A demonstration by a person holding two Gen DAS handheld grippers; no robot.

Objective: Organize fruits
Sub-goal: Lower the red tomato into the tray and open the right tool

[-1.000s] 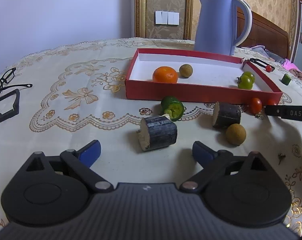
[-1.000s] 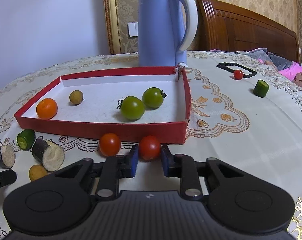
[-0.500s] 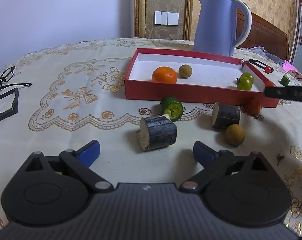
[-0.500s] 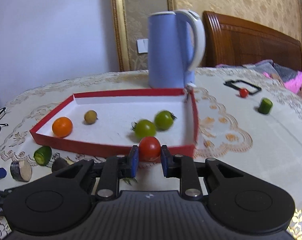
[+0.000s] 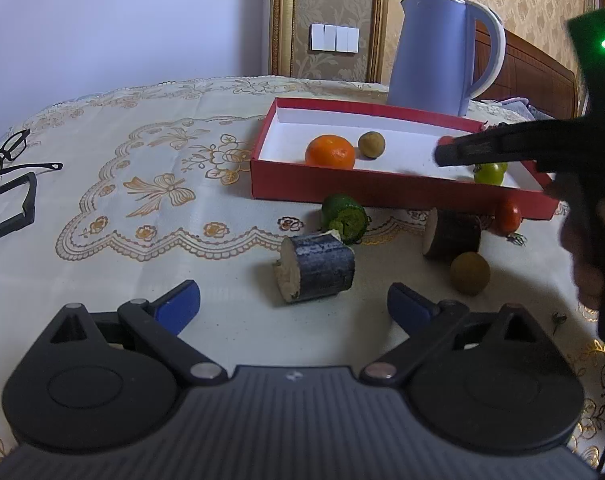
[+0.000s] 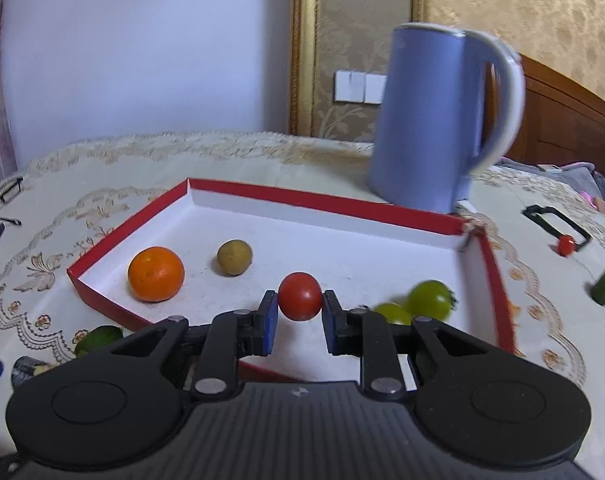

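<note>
My right gripper [image 6: 299, 312] is shut on a red cherry tomato [image 6: 299, 295] and holds it above the red tray [image 6: 326, 200]; it also shows from the side in the left wrist view [image 5: 446, 154]. The tray holds an orange [image 6: 155, 273], a brown longan [image 6: 234, 257] and two green tomatoes [image 6: 430, 300]. My left gripper [image 5: 294, 304] is open and empty, low over the table, just short of a dark cut stalk piece [image 5: 316, 266]. On the cloth before the tray lie a green cucumber piece [image 5: 344, 218], a second stalk piece [image 5: 452, 232], a longan [image 5: 469, 273] and a red tomato [image 5: 507, 218].
A blue kettle [image 6: 434, 120] stands behind the tray. Glasses [image 5: 6, 156] and a black frame [image 5: 12, 208] lie at the far left. To the tray's right are a small red tomato in a black frame [image 6: 565, 245] and a green piece [image 6: 604, 293].
My right gripper has lifted the red tomato off the cloth and carried it forward and left over the tray. The left gripper has stayed put.
</note>
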